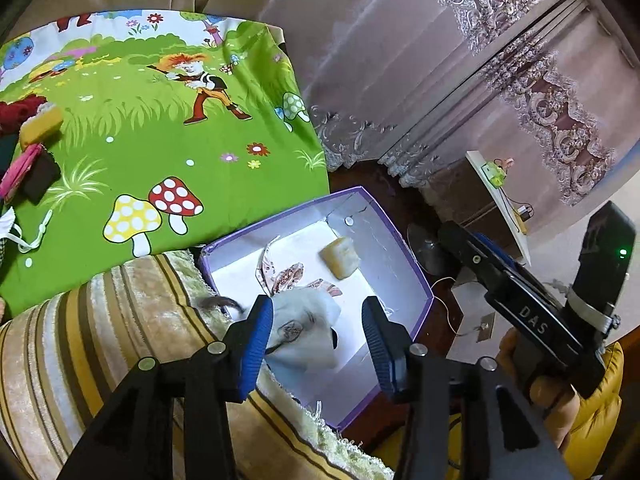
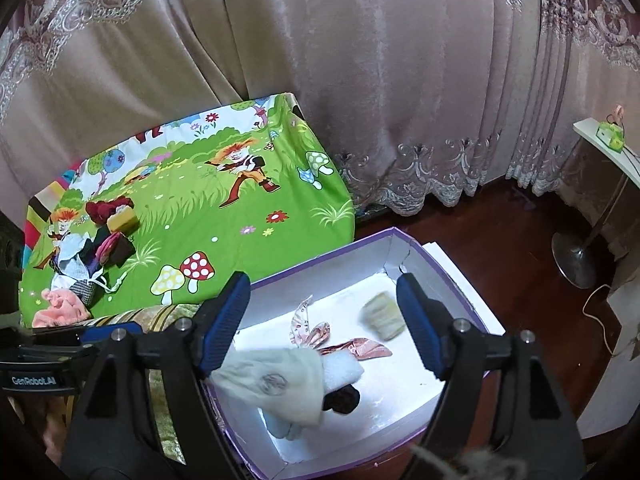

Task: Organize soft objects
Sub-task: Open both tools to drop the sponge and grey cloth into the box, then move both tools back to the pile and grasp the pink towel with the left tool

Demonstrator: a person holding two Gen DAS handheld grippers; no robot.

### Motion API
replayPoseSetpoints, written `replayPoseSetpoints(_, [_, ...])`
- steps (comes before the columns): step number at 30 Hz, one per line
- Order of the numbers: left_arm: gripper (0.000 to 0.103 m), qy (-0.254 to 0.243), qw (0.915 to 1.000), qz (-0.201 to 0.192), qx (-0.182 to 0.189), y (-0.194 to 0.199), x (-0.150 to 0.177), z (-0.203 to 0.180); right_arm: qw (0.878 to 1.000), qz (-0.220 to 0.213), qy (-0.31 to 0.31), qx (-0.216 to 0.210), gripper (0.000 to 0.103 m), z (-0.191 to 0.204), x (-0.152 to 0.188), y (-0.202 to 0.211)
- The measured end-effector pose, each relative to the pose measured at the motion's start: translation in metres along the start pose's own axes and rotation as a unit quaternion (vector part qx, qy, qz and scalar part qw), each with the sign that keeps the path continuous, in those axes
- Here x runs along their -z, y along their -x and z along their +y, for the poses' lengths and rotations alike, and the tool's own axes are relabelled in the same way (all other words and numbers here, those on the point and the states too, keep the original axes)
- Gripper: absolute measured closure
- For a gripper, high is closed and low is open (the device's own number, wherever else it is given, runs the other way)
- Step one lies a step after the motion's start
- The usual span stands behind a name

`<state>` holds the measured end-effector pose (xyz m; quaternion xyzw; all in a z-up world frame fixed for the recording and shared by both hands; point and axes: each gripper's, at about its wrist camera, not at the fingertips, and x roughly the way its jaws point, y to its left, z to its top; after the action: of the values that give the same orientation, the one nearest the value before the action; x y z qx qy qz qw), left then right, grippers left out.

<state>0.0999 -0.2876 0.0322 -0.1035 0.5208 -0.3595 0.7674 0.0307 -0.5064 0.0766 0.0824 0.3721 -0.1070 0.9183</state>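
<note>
Both grippers, left (image 1: 318, 334) and right (image 2: 320, 326), stand open over the box (image 2: 420, 252); a sock (image 2: 276, 380) hangs past its near rim.

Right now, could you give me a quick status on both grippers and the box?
Left gripper open, right gripper open. Pale cloth dropping into purple box. Nothing blocking.

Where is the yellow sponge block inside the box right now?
The yellow sponge block lies on the floor of the purple box toward its far right corner, right of the pink patterned cloth, apart from the white cloth.
</note>
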Motion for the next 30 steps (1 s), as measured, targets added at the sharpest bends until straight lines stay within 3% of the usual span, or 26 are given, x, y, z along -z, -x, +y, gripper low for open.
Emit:
replayPoseSetpoints(10, [0.055,0.019,0.9989,-0.039,-0.019,0.042,0.006,0.029,1.0,0.009,0.008,-0.02,0.024,0.016,0.001,-0.001])
replayPoseSetpoints(19, [0.052,0.052,0.9946,-0.076,-0.049,0.079,0.016,0.071,0.997,0.018,0.045,-0.053,0.024,0.058,0.0,0.0])
replayPoseSetpoints(30, [0.051,0.126,0.9804,-0.108,-0.106,0.134,0.05,0.15,0.992,0.044,0.08,-0.089,0.023,0.109,0.001,-0.009])
